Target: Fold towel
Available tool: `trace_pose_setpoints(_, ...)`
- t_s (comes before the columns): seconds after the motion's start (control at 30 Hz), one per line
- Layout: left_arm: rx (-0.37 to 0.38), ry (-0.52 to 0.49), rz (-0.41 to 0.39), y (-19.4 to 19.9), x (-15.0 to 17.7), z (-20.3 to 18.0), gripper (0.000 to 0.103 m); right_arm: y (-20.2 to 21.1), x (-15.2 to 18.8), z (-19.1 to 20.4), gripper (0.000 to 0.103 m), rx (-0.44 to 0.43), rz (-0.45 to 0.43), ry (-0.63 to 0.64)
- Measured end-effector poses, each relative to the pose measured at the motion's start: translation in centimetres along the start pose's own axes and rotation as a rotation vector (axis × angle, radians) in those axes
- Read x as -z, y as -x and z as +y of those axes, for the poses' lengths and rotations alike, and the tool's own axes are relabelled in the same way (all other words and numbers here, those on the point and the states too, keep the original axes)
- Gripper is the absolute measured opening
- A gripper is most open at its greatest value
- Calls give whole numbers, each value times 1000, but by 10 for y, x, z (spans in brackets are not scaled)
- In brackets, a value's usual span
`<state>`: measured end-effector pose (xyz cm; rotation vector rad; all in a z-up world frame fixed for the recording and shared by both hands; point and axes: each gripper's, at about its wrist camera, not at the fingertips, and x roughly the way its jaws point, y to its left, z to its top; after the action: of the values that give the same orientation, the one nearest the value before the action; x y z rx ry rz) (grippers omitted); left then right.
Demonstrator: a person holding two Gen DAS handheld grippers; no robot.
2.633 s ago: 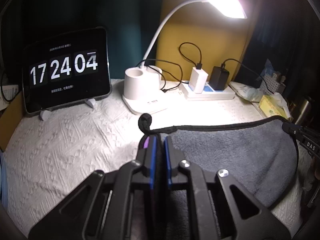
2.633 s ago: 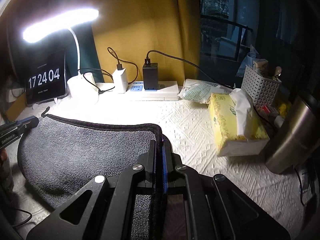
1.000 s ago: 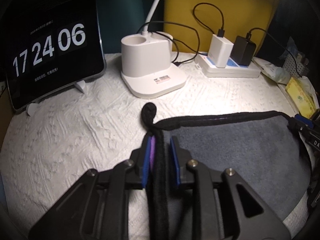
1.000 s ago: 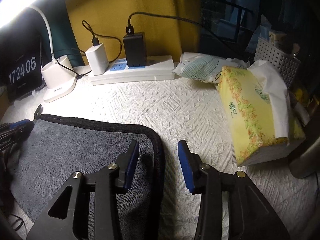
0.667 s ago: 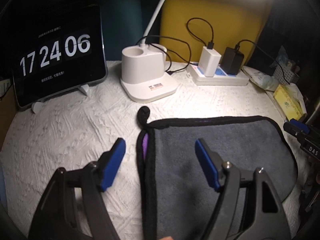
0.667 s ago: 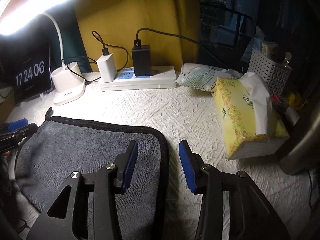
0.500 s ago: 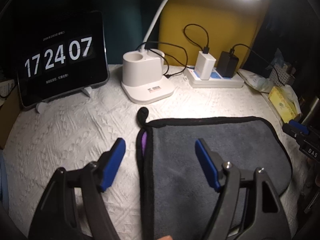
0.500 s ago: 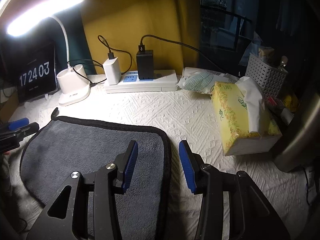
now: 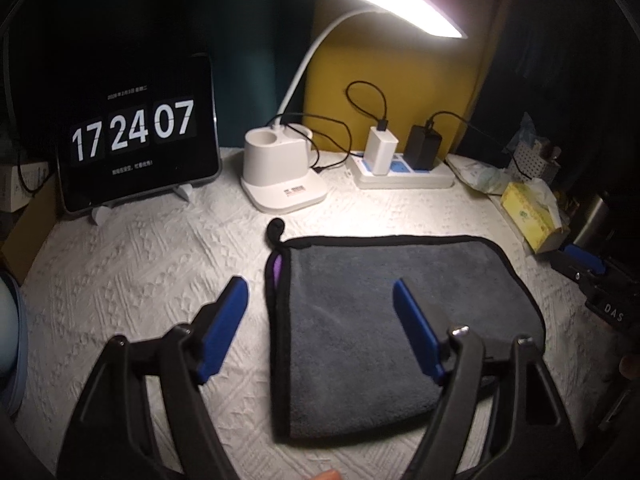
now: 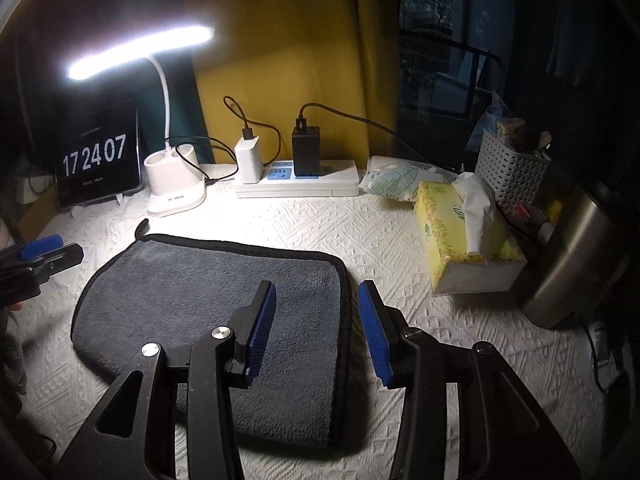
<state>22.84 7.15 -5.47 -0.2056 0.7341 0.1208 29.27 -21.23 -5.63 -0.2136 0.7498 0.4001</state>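
Note:
A grey towel [image 9: 384,320] with black edging lies folded flat on the white textured tablecloth; it also shows in the right wrist view [image 10: 208,300]. A black hanging loop [image 9: 275,227] sticks out at its far left corner and a bit of purple shows under that edge. My left gripper [image 9: 320,292] is open and empty, above the towel's left edge. My right gripper [image 10: 316,300] is open and empty, above the towel's right edge. Each gripper's tip shows at the side of the other's view.
At the back stand a tablet clock [image 9: 136,136], a white lamp base [image 9: 280,180] with its lit head [image 9: 400,4], and a power strip [image 9: 400,172] with chargers. On the right are a yellow tissue box [image 10: 464,236], a white basket [image 10: 512,168] and a steel mug [image 10: 572,256].
Both grippers were shut on the towel's corners, laid it down folded, opened and let go. Since then they have drawn back and up from the towel.

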Motion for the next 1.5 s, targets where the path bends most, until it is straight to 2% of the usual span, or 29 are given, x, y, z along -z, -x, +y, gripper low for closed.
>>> trace_pose_setpoints(0.53, 56, -20, -75, 59, 24, -14, 88, 60, 18, 11, 45, 7, -61, 4)
trace_pose_setpoints(1.5, 123, -43, -130, 134, 80, -34, 89, 141, 62, 32, 45, 17, -127, 13)
